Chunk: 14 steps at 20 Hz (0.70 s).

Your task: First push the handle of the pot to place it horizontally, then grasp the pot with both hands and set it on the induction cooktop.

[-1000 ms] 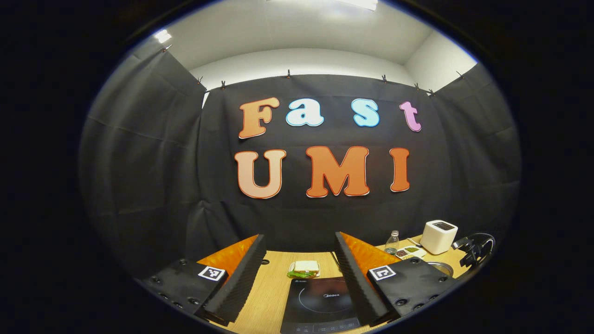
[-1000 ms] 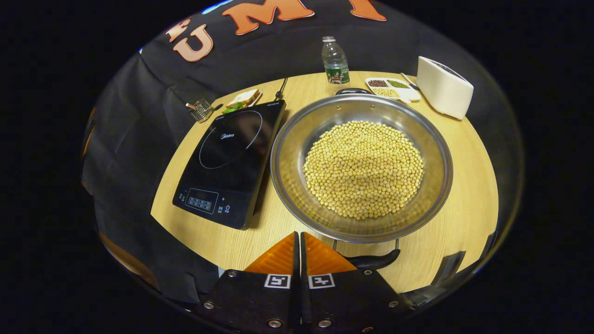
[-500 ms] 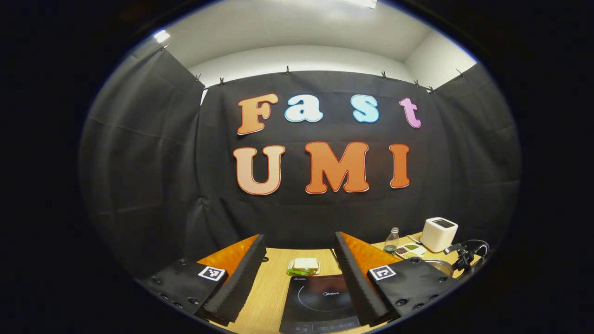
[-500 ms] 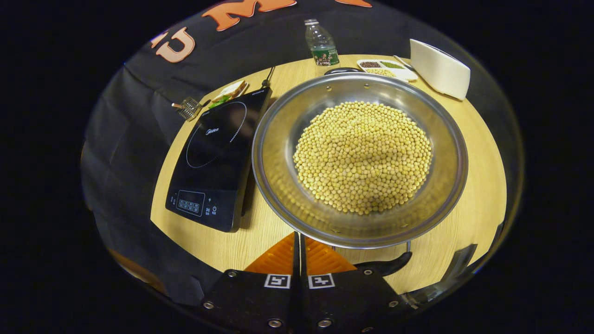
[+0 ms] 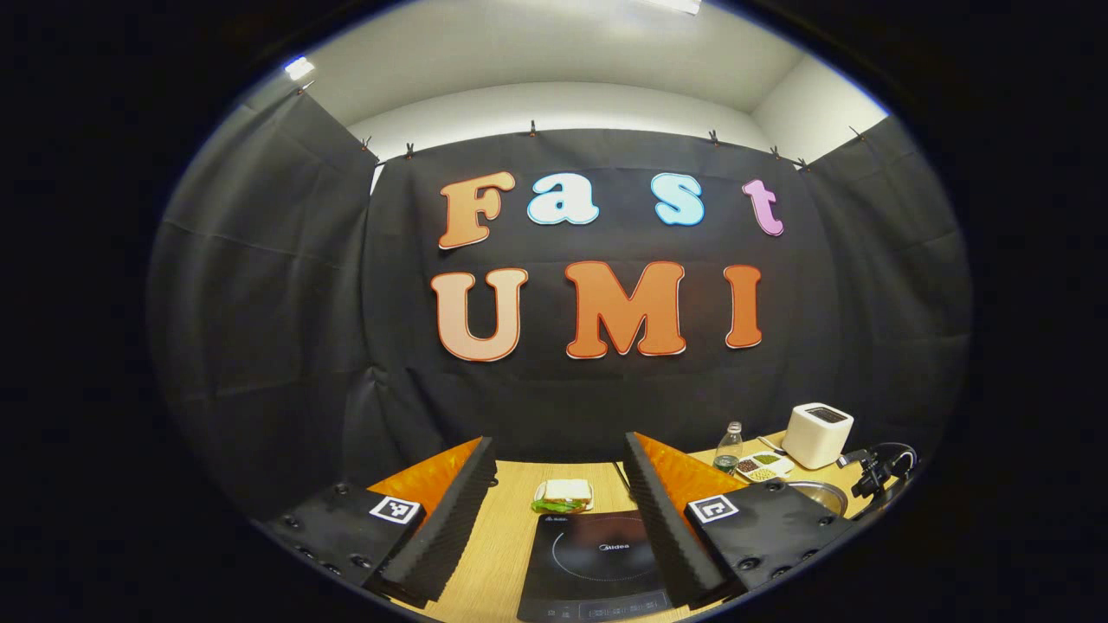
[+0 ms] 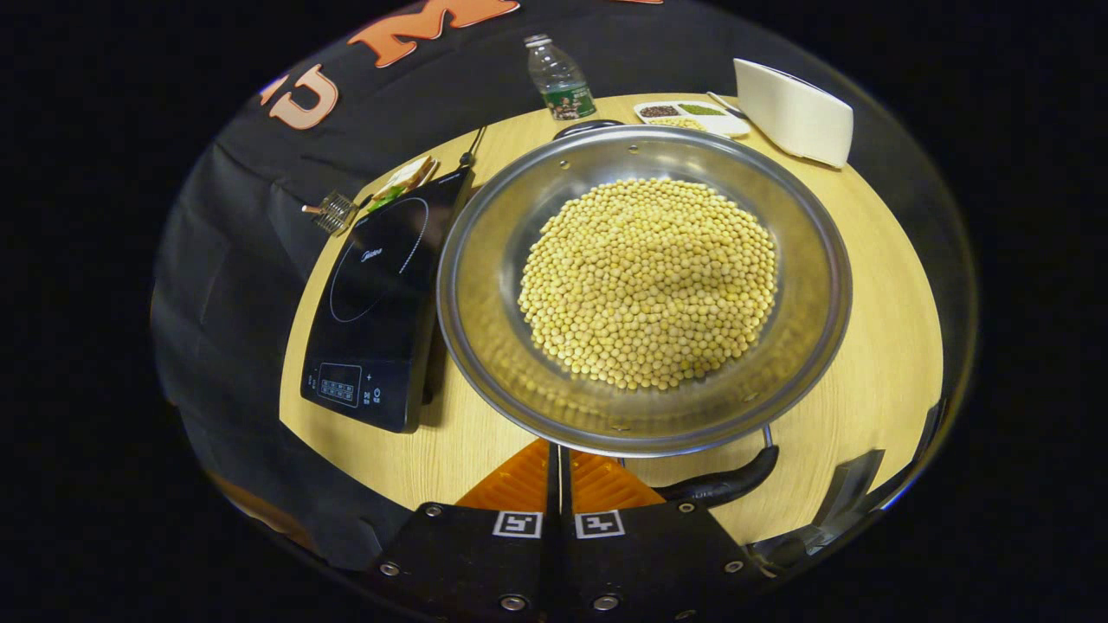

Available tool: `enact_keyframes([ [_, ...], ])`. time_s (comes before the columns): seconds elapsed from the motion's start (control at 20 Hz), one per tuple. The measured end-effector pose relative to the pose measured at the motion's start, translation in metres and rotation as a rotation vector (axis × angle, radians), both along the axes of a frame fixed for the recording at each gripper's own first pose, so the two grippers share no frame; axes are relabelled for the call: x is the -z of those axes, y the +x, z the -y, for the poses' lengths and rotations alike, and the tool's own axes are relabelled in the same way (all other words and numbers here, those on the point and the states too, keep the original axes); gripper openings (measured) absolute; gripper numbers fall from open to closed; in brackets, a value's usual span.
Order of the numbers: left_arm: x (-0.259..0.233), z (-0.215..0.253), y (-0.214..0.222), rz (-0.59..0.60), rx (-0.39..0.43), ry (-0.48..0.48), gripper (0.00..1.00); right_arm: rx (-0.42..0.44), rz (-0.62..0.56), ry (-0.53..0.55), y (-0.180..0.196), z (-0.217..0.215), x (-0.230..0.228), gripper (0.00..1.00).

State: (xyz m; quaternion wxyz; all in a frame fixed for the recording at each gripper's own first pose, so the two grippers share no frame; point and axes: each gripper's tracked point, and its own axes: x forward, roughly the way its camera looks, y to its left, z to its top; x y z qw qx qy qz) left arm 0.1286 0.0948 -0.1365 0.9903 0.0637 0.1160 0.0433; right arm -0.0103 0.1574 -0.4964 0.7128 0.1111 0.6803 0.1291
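— What sort of place is this?
— A staged recording booth: black cloth wall [image 5: 260, 285] clipped up below a white ceiling [image 5: 554, 52].
— Yet kitchen-like?
— Yes. A round wooden table [image 6: 874, 285] carries an induction cooktop [image 6: 372, 303], a toaster [image 6: 792, 112], a water bottle [image 6: 558, 78], a sandwich [image 5: 564, 496] and a pot [image 6: 485, 285] of beans.
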Motion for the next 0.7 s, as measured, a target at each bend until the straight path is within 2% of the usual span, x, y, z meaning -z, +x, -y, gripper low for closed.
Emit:
enact_keyframes([
  [0.3, 0.016, 0.004, 0.012, -0.030, 0.006, -0.002, 0.97, 0.067, -0.022, -0.001, 0.006, 0.019, 0.005, 0.00],
  [0.7, 0.028, 0.007, 0.022, -0.049, 0.015, 0.007, 0.97, 0.087, -0.035, -0.060, 0.013, 0.053, 0.015, 0.00],
])
